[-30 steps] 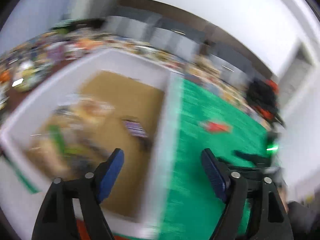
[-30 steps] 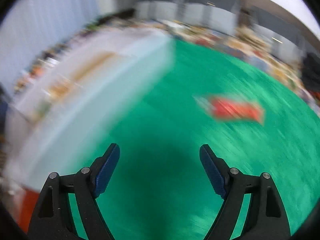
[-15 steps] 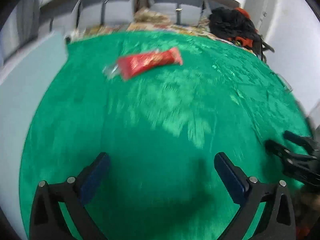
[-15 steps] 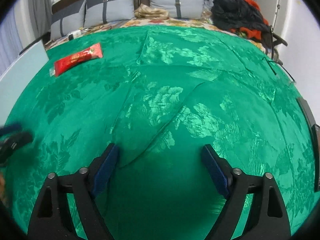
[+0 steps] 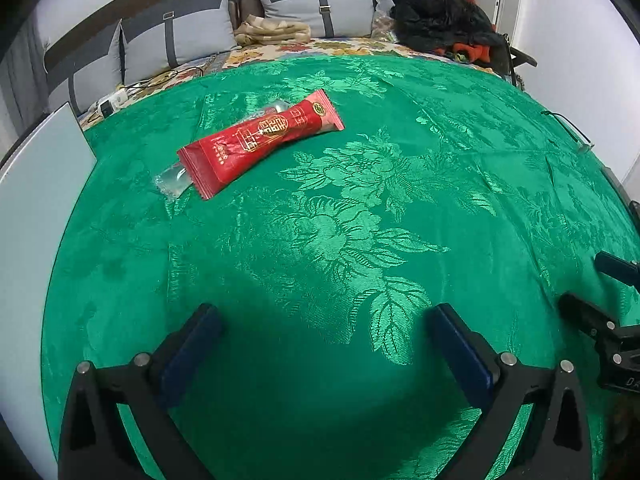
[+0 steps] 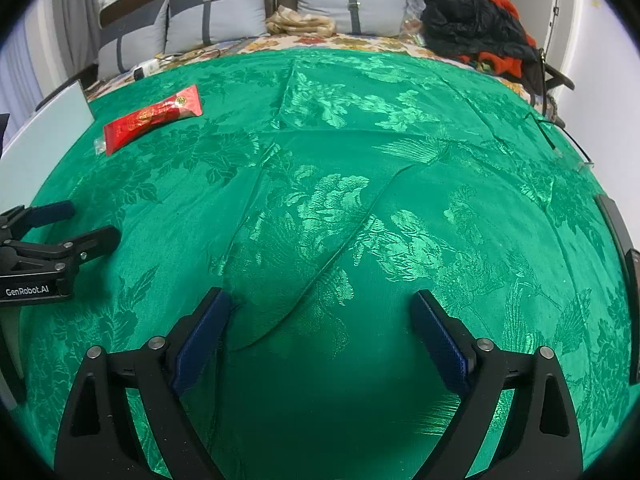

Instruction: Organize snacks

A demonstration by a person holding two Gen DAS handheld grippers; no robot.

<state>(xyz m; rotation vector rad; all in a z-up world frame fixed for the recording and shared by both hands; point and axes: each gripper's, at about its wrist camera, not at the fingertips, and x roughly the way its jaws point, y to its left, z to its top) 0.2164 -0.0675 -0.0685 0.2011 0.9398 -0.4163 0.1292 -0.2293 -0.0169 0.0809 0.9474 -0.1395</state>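
Left wrist view: red snack packet (image 5: 260, 145) well beyond left gripper (image 5: 325, 336), up-left.

My left gripper (image 5: 324, 328) hangs over the cloth (image 5: 360, 220), nothing between its jaws. The snack packet (image 5: 260, 146) lies on the cloth at eleven o'clock, well ahead, with a clear wrapper (image 5: 173, 178) tucked at its near left end. A flat panel (image 5: 36, 184) sits at nine. My right gripper (image 5: 600, 300) is at three. Cushions (image 5: 320, 4) stand at twelve behind the cloth, a heap of clothing (image 5: 440, 20) at one.
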